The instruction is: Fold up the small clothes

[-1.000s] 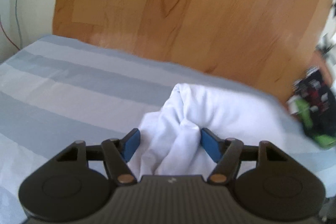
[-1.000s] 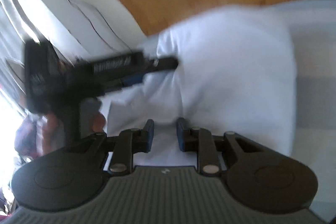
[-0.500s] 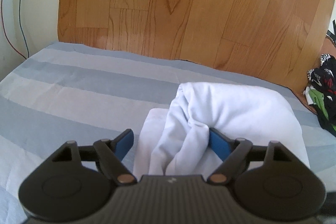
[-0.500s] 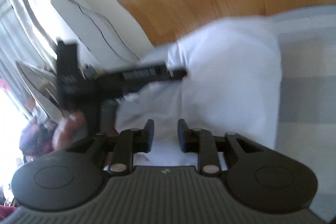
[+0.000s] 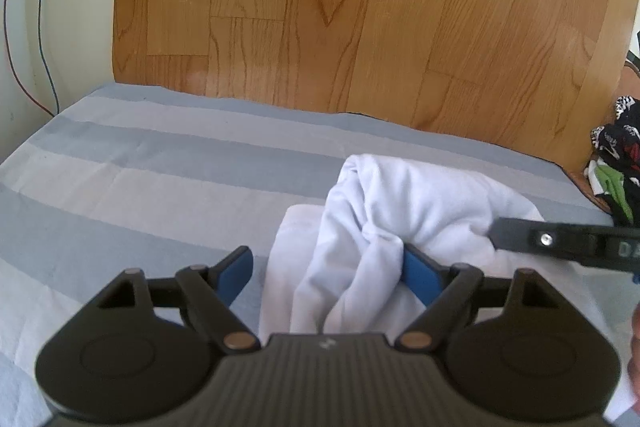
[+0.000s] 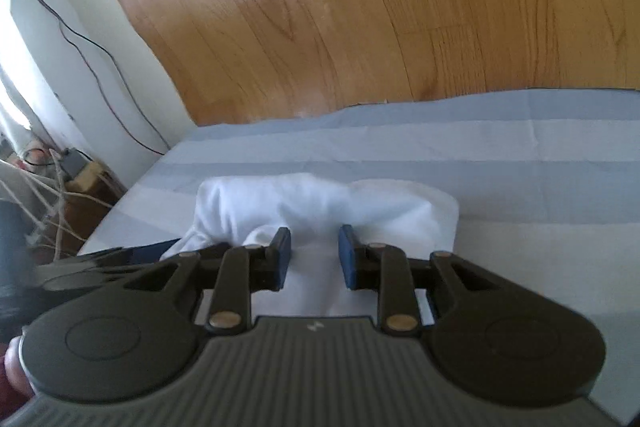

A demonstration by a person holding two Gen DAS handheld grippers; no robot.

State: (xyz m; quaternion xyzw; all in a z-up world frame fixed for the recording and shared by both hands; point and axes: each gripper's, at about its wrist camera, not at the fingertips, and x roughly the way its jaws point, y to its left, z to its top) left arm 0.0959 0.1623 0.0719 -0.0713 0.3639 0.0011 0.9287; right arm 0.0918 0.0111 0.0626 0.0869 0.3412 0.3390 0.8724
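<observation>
Lying bunched on the striped bedsheet, the white garment is soft cotton-like knit, thrown into rounded folds with a flatter layer spread beneath. Sheet is smooth woven cloth in broad grey-blue and pale bands, faint crease lines across it.

Left wrist view, left to right: thin red and blue cables hang down the pale wall. Wood-grain panel, glossy, plank-patterned, stands behind the bed. Left gripper is spread wide; blue pads on black ribbed body. A ridge of the white cloth rises between the fingers, its right side against the right pad, left pad standing clear over the sheet. No clamping. Farther right, the right gripper enters as a flat black bar, tip at the garment's right bulge. At the edge, a crumpled patterned cloth pile, black, white, red, green.

Right wrist view: right gripper stands at a narrow gap, white fabric showing between the pads; whether the pads pinch it, cannot tell. Left gripper's dark finger lies low at left beside the garment.
</observation>
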